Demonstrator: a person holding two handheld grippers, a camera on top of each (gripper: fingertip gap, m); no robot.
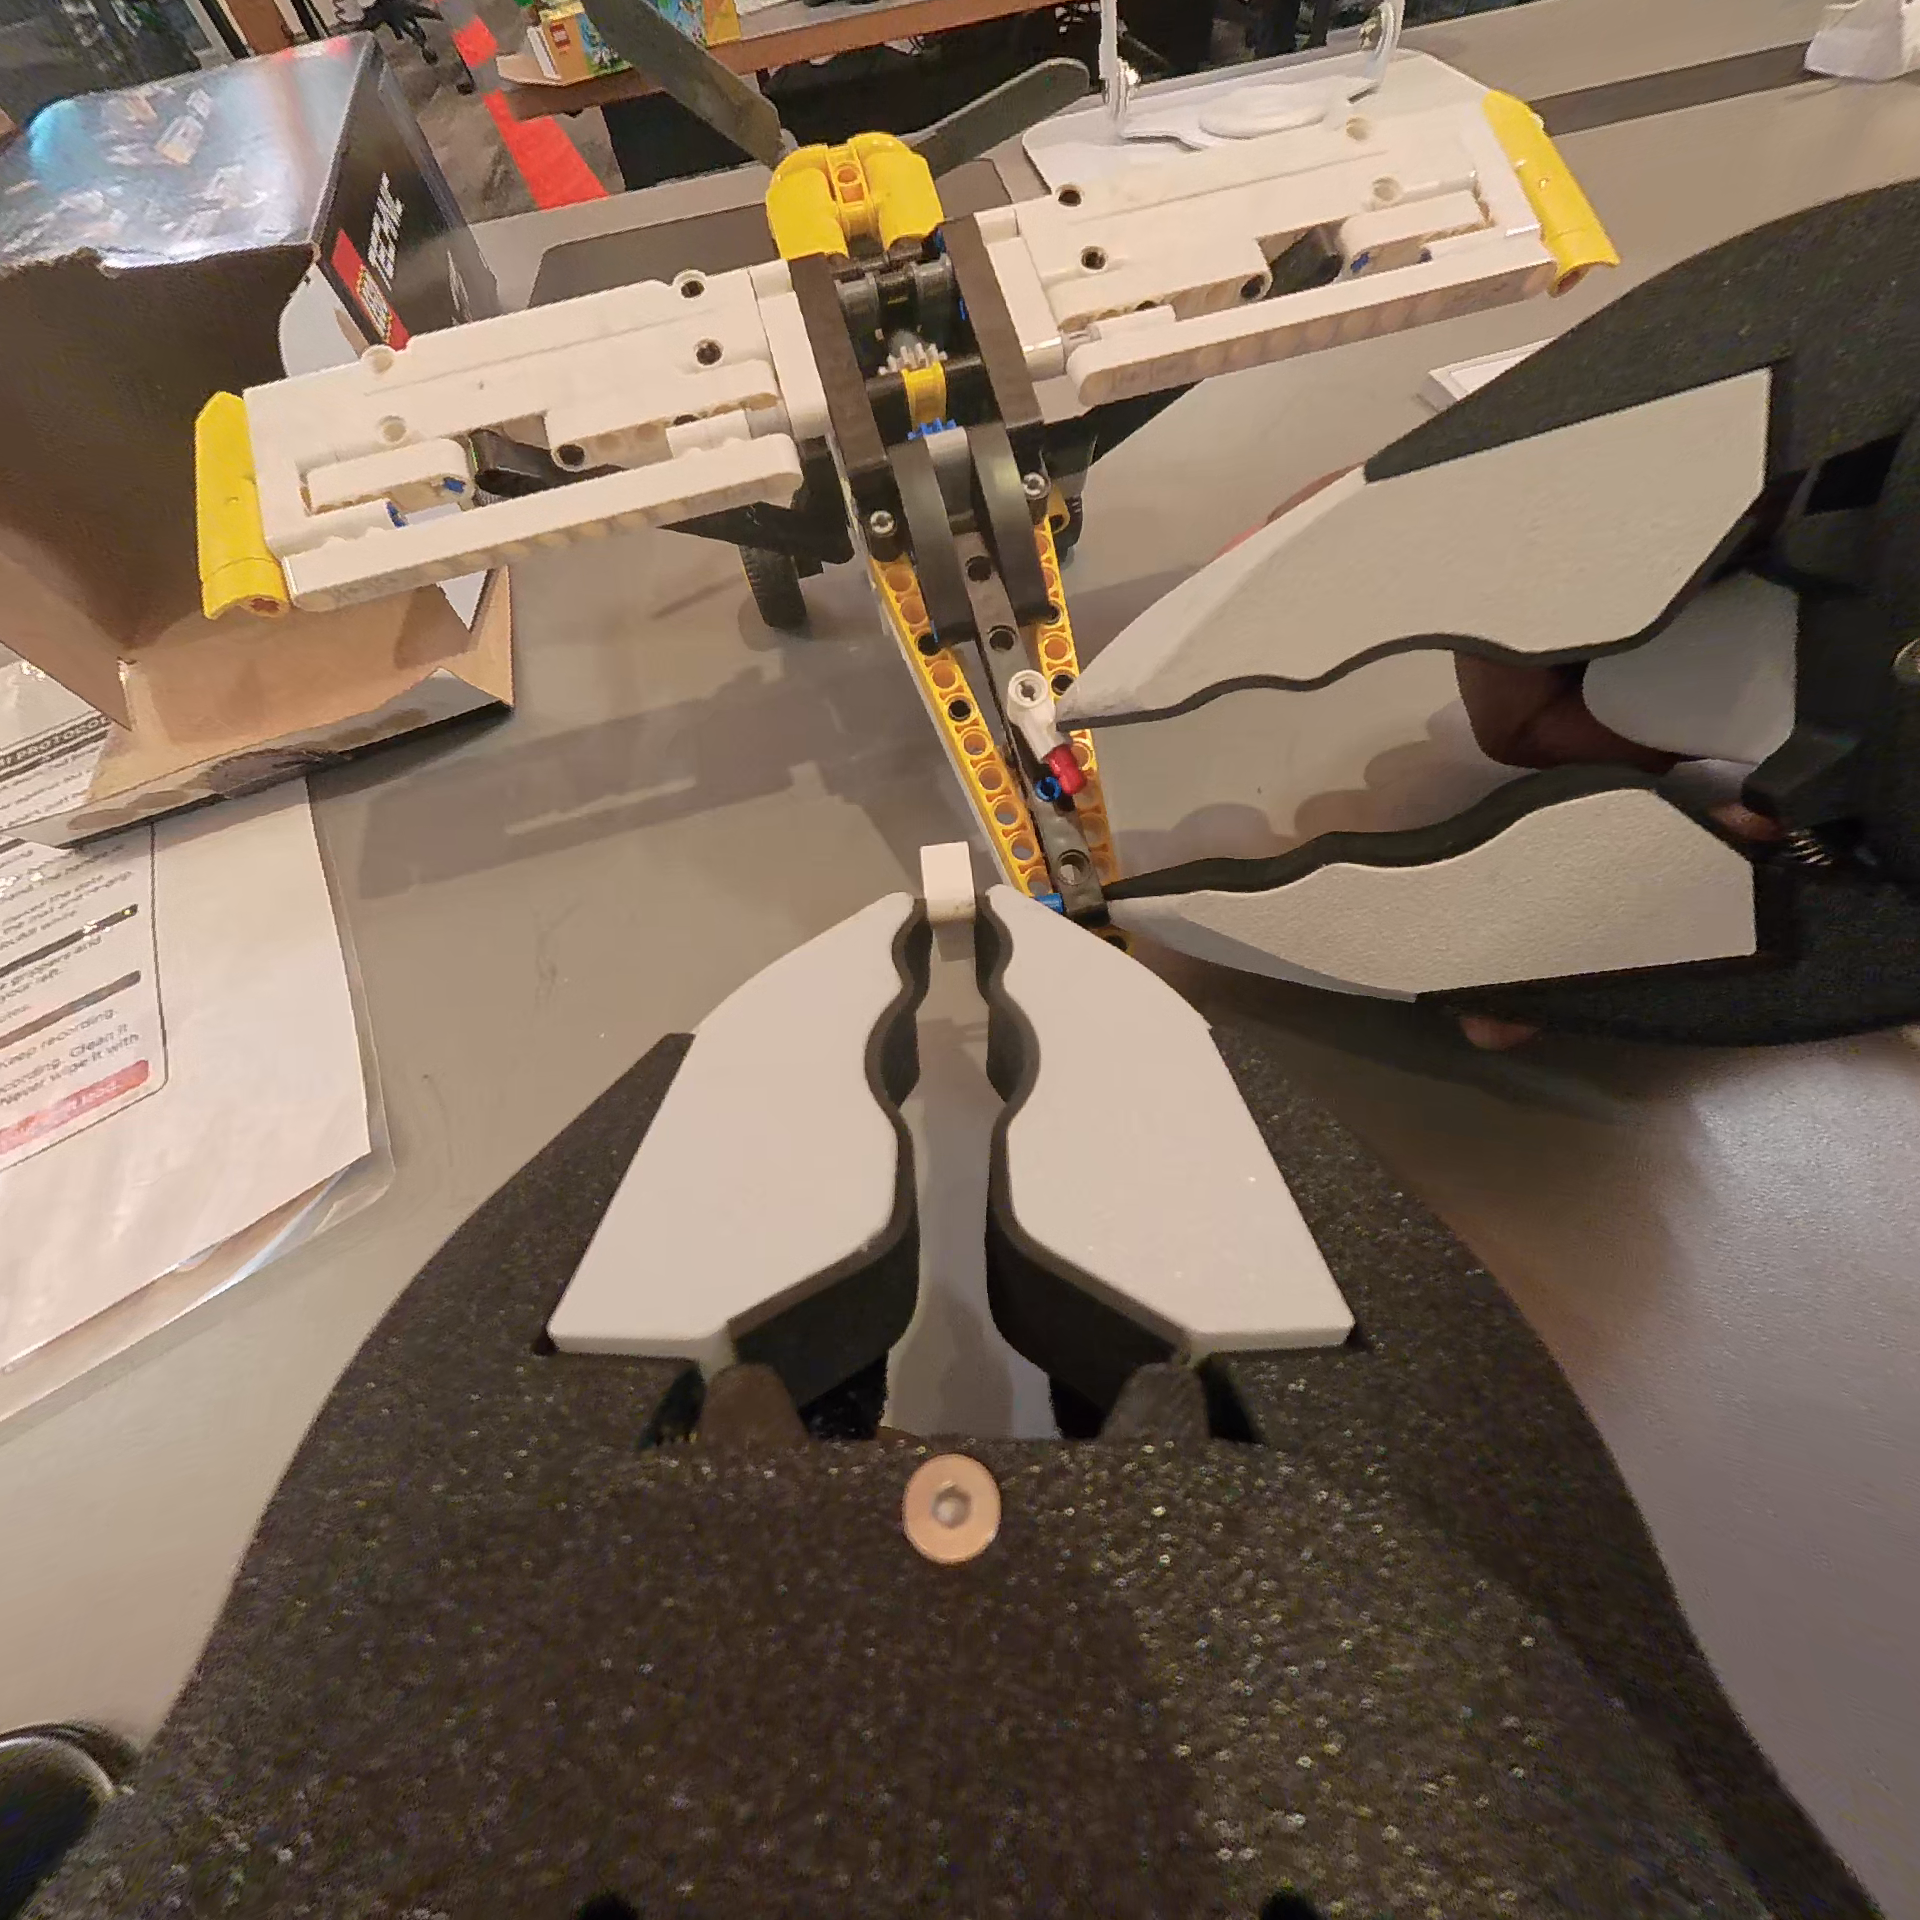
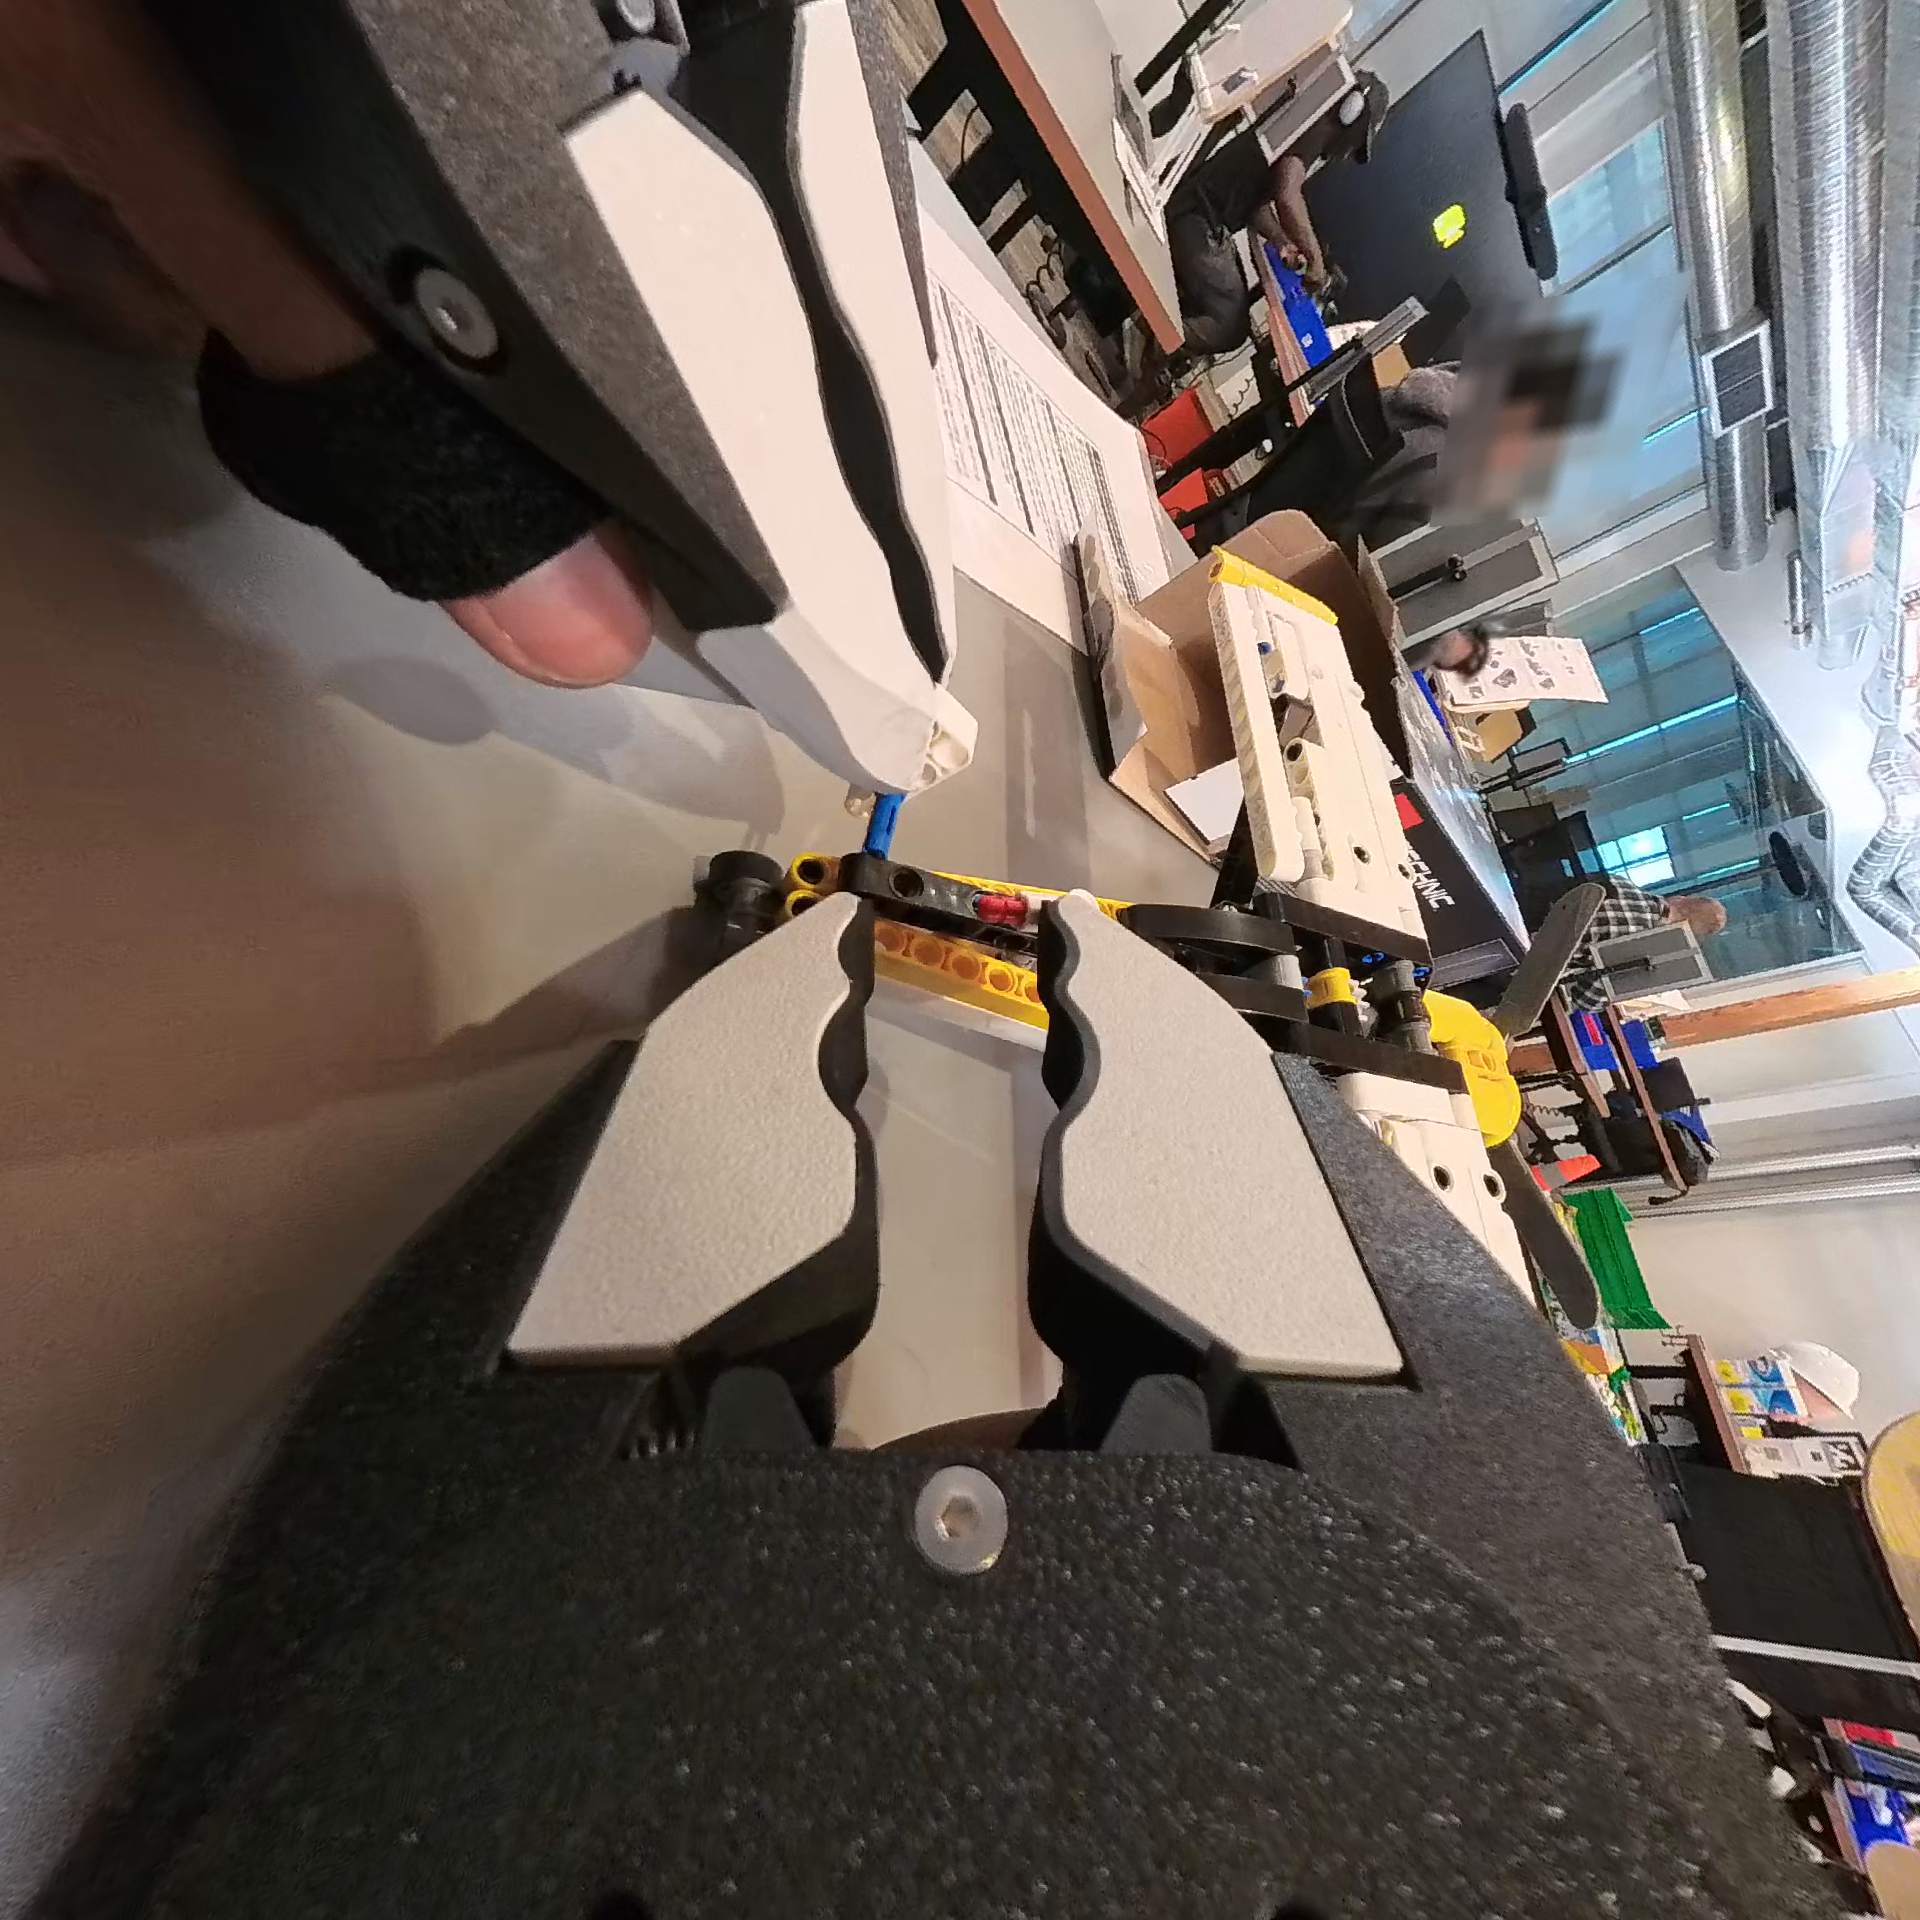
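Two hand-held claws working at the tail of a toy brick airplane on a grey table.

The left claw [image 1: 948,914] is clenching a small white brick piece [image 1: 948,881] between its pads, just beside the tail boom [image 1: 1023,727]. The right claw [image 2: 951,920] is standing parted, its fingertips straddling the boom; whether the pads are pressing on it cannot be told. The airplane [image 1: 904,343] is lying with its long axis running away from the left claw, its nose and propeller [image 1: 686,62] pointing away and its white wings [image 1: 520,457] spreading crosswise. Only the right wrist view is showing a blue pin [image 2: 883,823] rising from the boom toward the white piece. A torn cardboard box [image 1: 208,312] and printed sheets [image 1: 125,987] are lying to the left.
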